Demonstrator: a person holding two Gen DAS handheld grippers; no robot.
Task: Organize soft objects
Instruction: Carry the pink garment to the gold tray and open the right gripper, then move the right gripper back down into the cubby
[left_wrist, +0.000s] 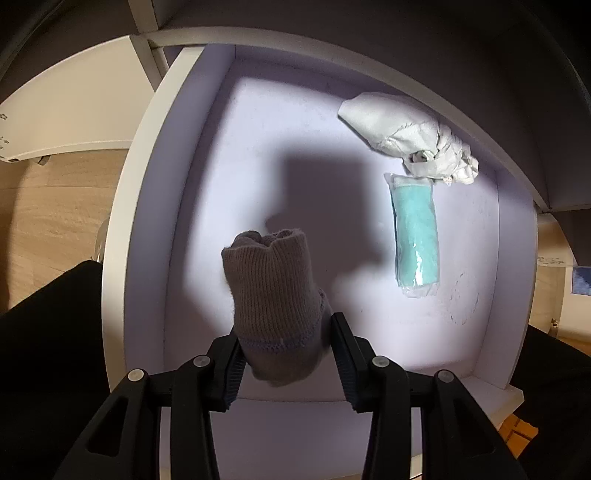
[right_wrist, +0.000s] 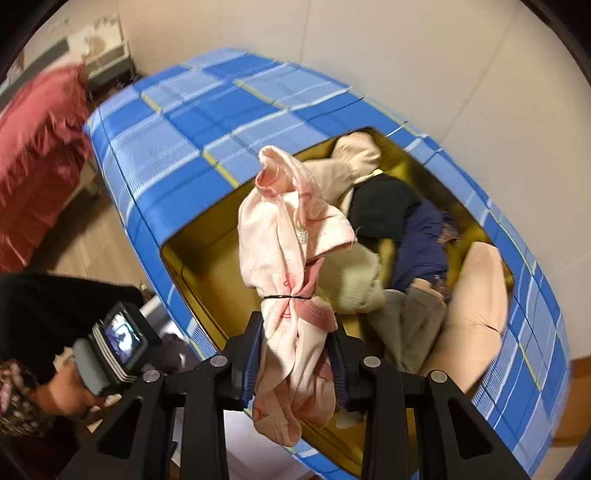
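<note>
The left claw (left_wrist: 286, 354) pinches a rolled grey-brown ribbed knit sock (left_wrist: 275, 295), while the right claw (right_wrist: 297, 354) pinches a pale pink garment (right_wrist: 288, 251) bunched and tied with black thread.

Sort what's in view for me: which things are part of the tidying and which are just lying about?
Job: grey knitted sock in left gripper; pink garment in right gripper; drawer; clothes box; white bundle; teal packet.
Lying about: red cushion.
</note>
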